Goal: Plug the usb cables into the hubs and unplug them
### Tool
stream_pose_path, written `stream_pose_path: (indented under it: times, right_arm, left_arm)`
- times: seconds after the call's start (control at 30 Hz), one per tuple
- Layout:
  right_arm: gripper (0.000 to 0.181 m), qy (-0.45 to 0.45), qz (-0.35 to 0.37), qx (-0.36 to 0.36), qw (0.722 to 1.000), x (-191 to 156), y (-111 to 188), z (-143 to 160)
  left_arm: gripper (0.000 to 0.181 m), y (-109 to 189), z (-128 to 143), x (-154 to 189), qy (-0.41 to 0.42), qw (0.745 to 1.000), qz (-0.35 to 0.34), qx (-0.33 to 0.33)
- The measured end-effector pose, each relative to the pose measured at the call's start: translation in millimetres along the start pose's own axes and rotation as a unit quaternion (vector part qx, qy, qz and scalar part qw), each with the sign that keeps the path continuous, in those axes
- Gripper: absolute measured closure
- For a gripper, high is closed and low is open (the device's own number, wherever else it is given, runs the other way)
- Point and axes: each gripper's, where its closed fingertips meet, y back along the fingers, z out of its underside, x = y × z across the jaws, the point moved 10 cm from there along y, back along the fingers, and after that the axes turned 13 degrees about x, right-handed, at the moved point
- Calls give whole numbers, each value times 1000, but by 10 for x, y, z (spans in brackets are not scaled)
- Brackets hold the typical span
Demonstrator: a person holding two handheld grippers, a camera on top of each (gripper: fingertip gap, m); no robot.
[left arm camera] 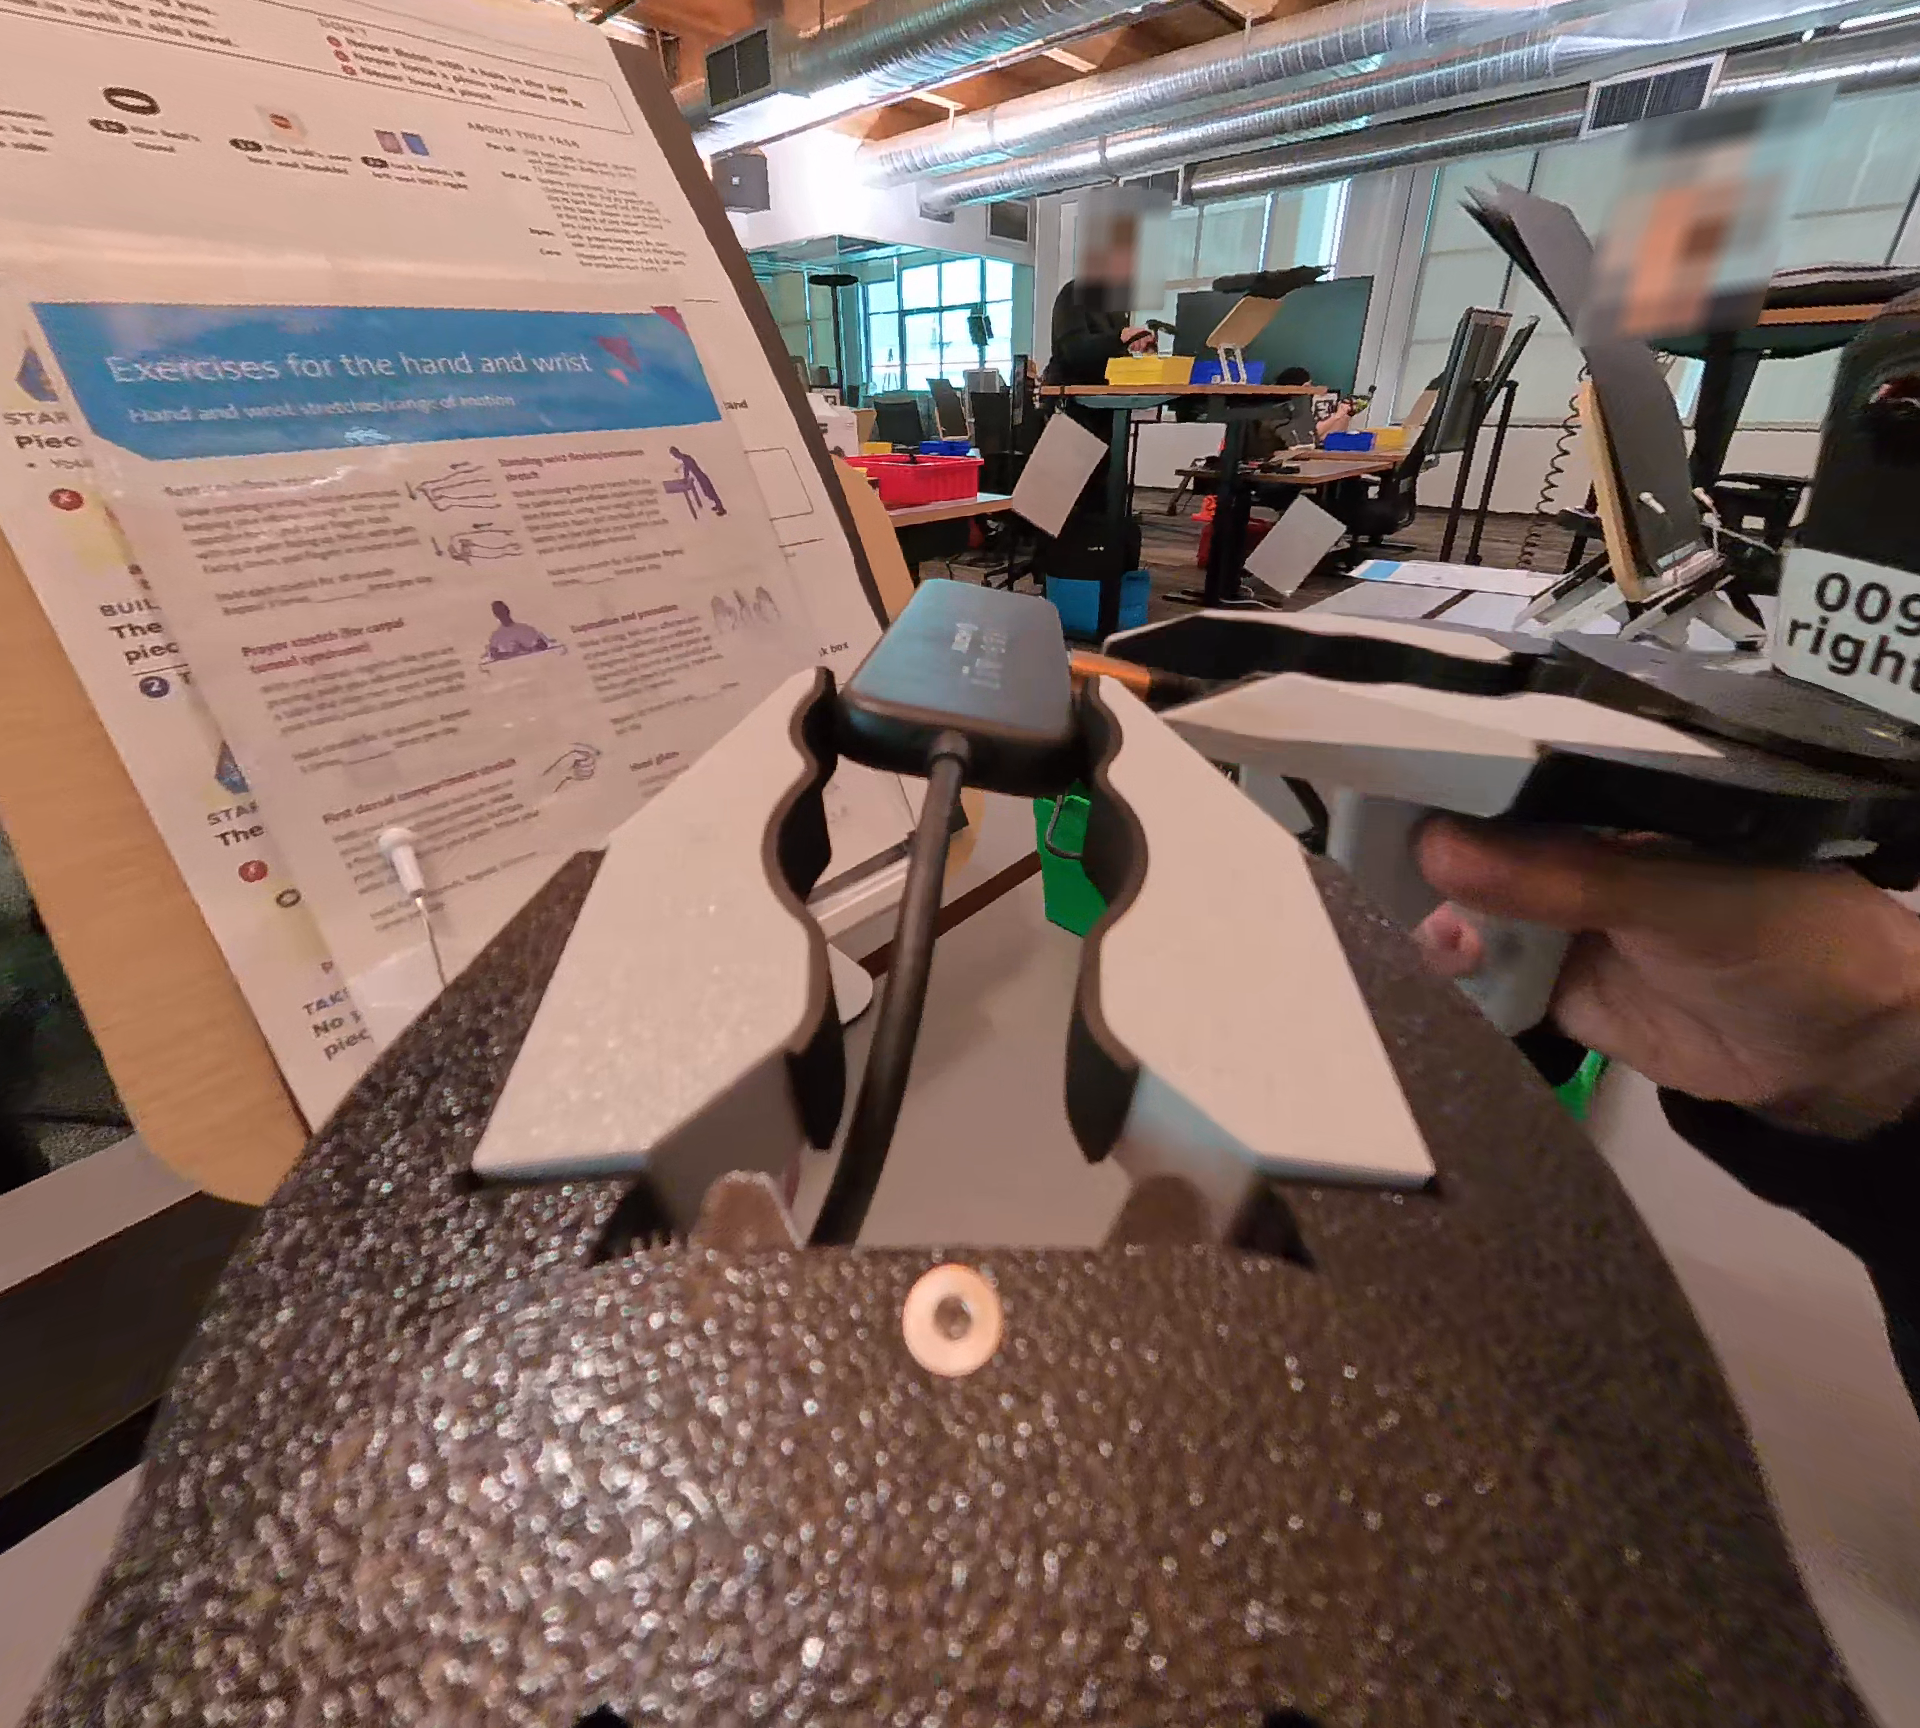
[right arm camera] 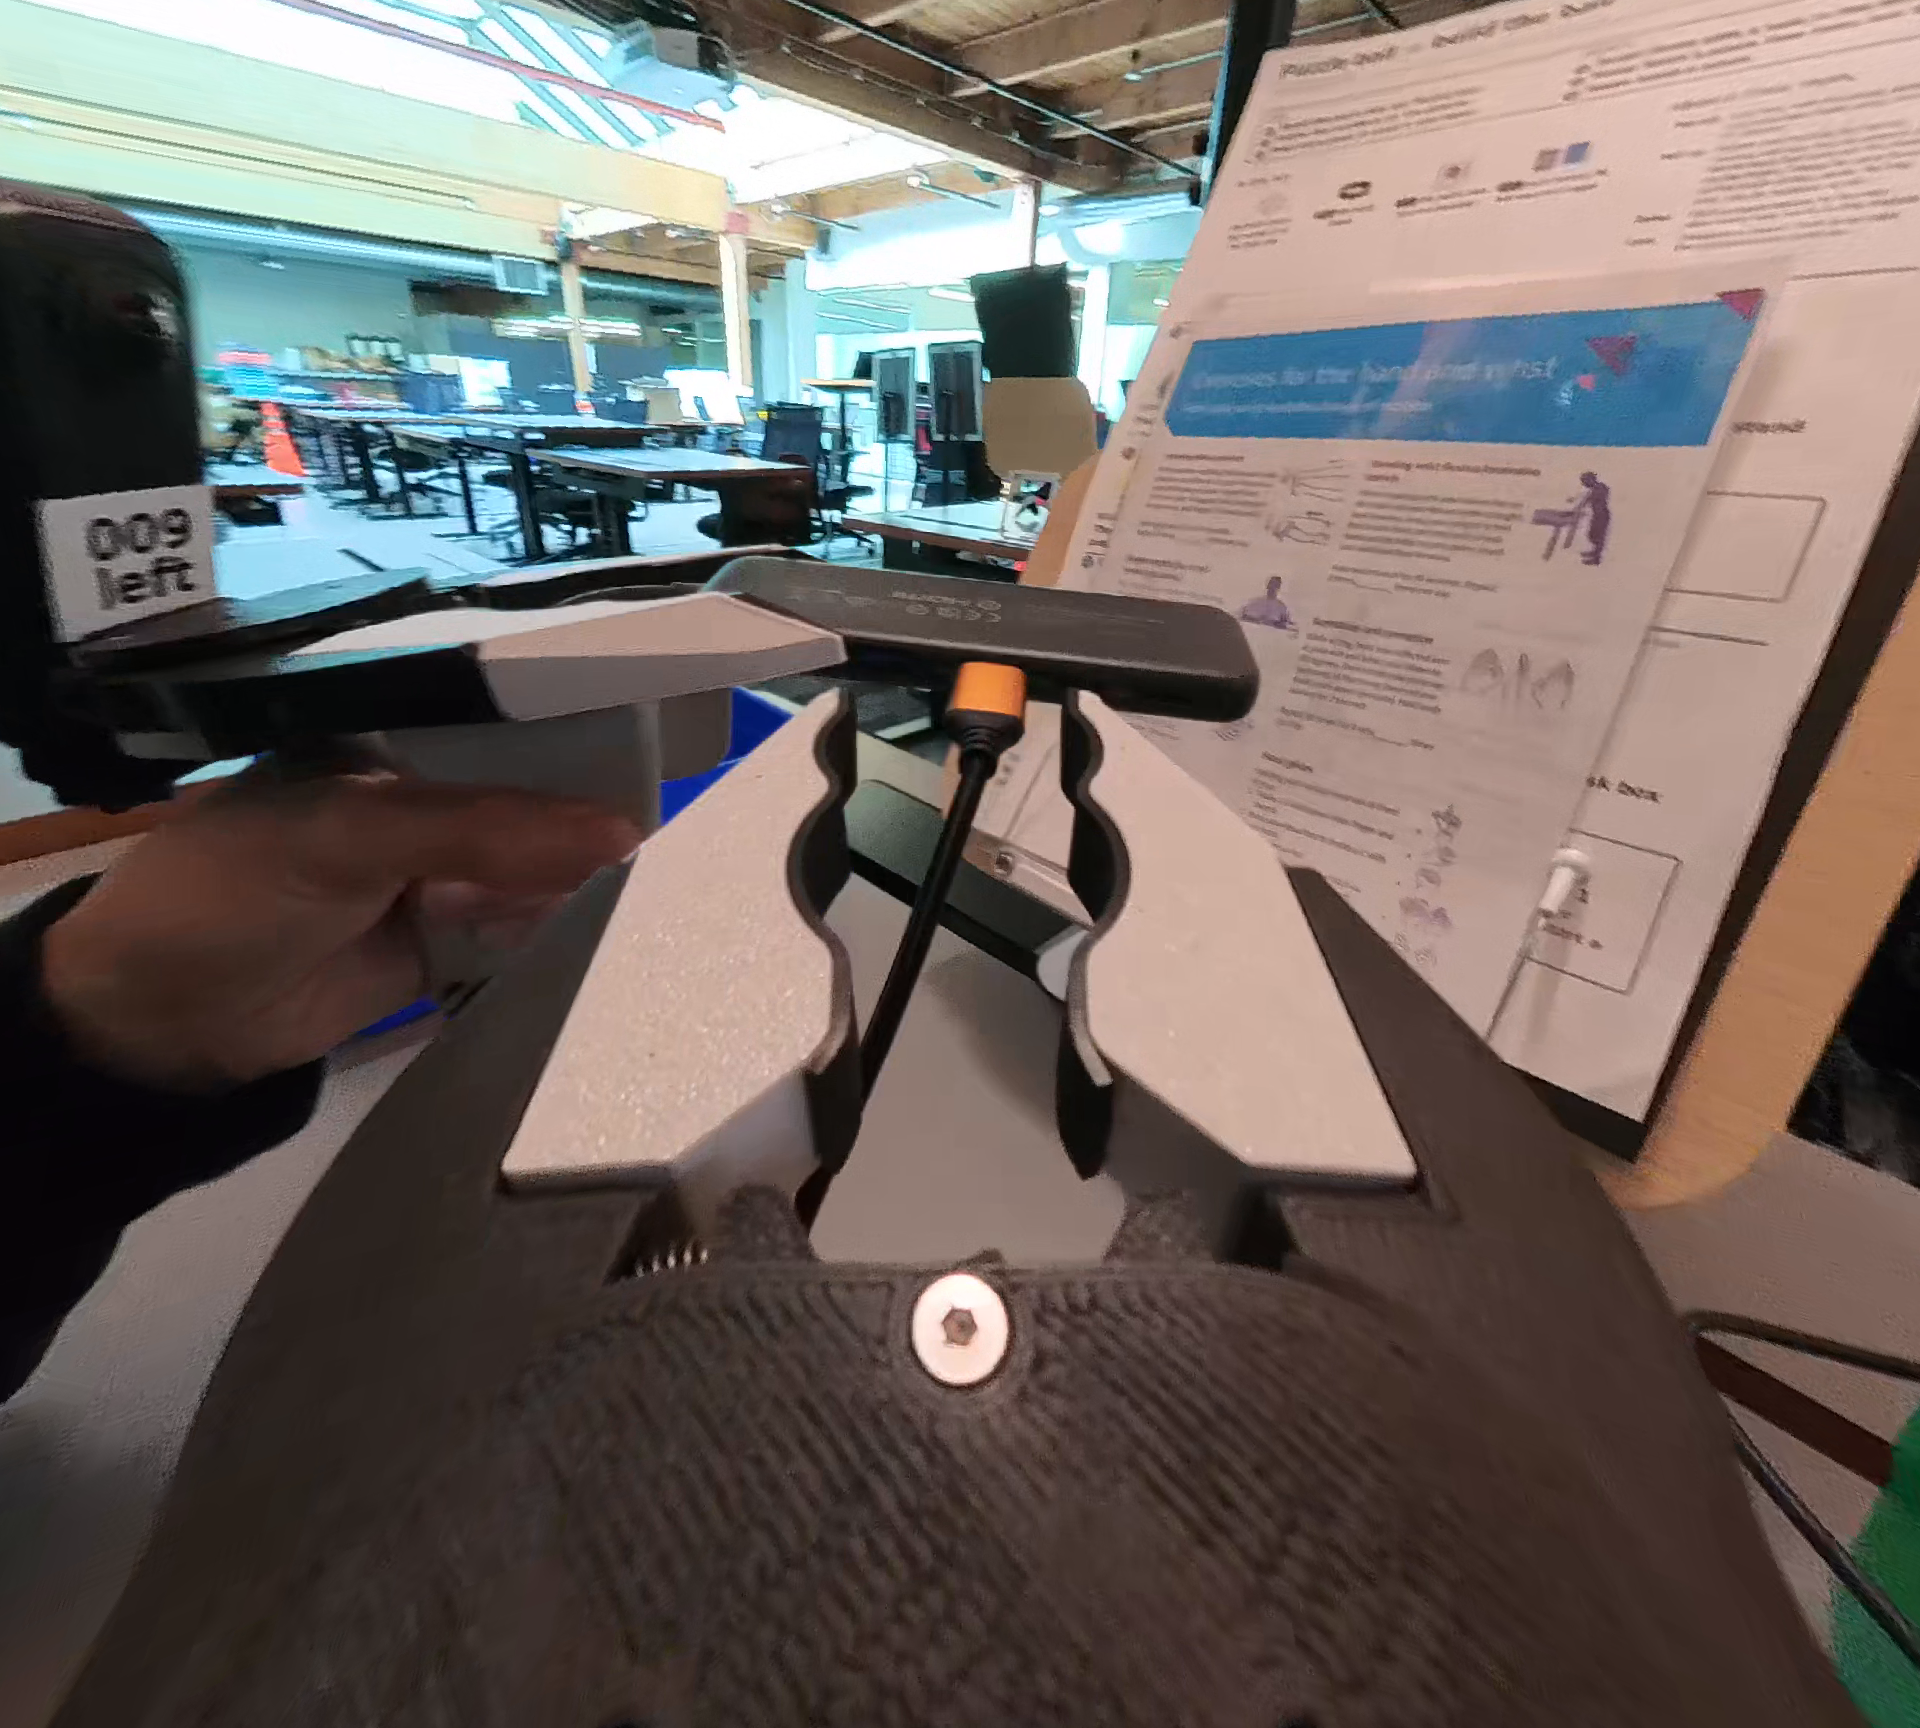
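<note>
There, the left gripper (left arm camera: pixel 961 733) was clamped on the dark hub (left arm camera: pixel 961 655), held in the air, long axis pointing away. The right gripper (right arm camera: pixel 961 722) stood parted around the orange plug (right arm camera: pixel 987 691), seated in the hub's side; contact unclear. Both grippers met crosswise.

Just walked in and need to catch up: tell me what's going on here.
A person holds a gripper in each hand. The left gripper clamps one end of a dark USB hub, held up in the air. The right gripper has its fingers around the orange plug of a black cable, which sits in a port on the hub's long side.
</note>
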Motion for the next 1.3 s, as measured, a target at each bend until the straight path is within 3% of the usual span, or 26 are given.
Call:
stream_pose_path:
  times: [0.2,0.43,0.57,0.6,0.63,0.67,0.7,0.77,0.8,0.9,1.0,1.1,1.3]
  right_arm:
    - [167,-27,29,12,999,58,2,68]
    - [167,-39,41,-17,998,67,-34,144]
    - [167,-51,43,-30,997,57,-56,173]
    - [167,-55,46,-32,997,64,-39,161]
    - [167,-37,62,-35,997,110,6,127]
    - [167,-17,79,-31,996,181,70,61]
    - [167,-16,83,-18,996,252,136,-31]
    - [167,-38,72,34,996,349,276,-284]
    - [167,-33,80,74,994,383,375,-444]
    - [167,8,88,153,984,397,726,-947]
    - [167,56,133,210,967,446,1107,-1280]
    - [167,50,161,263,950,536,1389,-1430]
    - [167,32,178,330,926,627,1633,-1532]
  left_arm:
    - [136,-41,42,78,-25,1000,-1,-9]
    - [136,-47,88,54,-39,999,-8,-20]
    - [136,-47,85,84,-101,994,-21,-36]
    - [136,-45,67,92,-120,992,-32,-36]
    - [136,-6,22,17,-164,981,-95,-31]
    - [137,87,-57,-131,-237,958,-157,-23]
    - [136,197,-165,-299,-248,950,-190,-14]
    - [137,367,-358,-500,-111,980,-161,28]
    - [136,423,-416,-514,-88,982,-156,52]
    - [136,393,-467,-410,-139,981,-134,35]
    - [136,297,-431,-286,-116,989,-89,32]
    - [136,224,-364,-200,-108,992,-60,18]
    - [136,195,-343,-143,-113,993,-45,8]
